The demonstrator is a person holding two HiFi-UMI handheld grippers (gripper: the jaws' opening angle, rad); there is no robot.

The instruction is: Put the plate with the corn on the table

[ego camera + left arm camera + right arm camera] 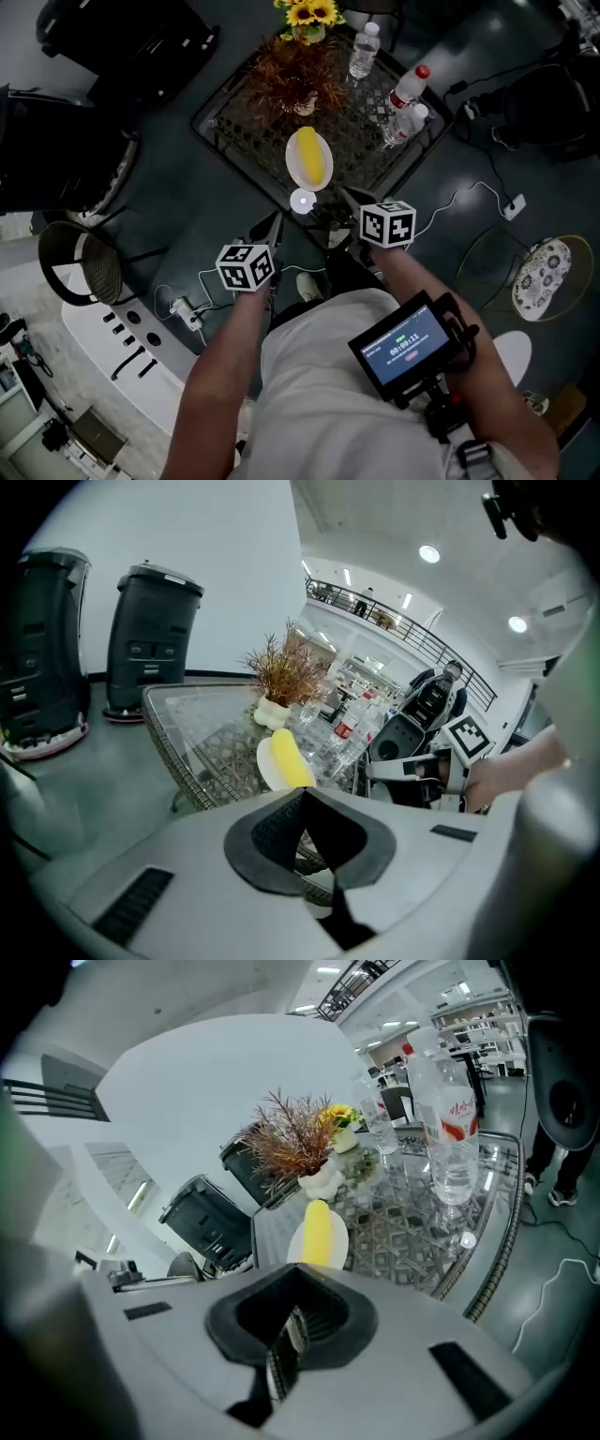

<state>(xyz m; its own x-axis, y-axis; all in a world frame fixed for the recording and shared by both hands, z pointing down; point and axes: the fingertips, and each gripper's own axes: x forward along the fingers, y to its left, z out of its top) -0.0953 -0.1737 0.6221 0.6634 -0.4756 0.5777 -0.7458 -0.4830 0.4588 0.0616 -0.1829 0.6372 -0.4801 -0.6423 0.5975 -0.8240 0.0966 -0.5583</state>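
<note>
The white plate lay flat near the front edge of the glass desk, with the yellow corn lying on it.

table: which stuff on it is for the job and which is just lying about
For the job:
plate
corn
table

Lying about:
bottles
sunflowers
dried plant

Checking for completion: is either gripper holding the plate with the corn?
No, the plate with the corn rests on the table, clear of the left gripper and right gripper.
</note>
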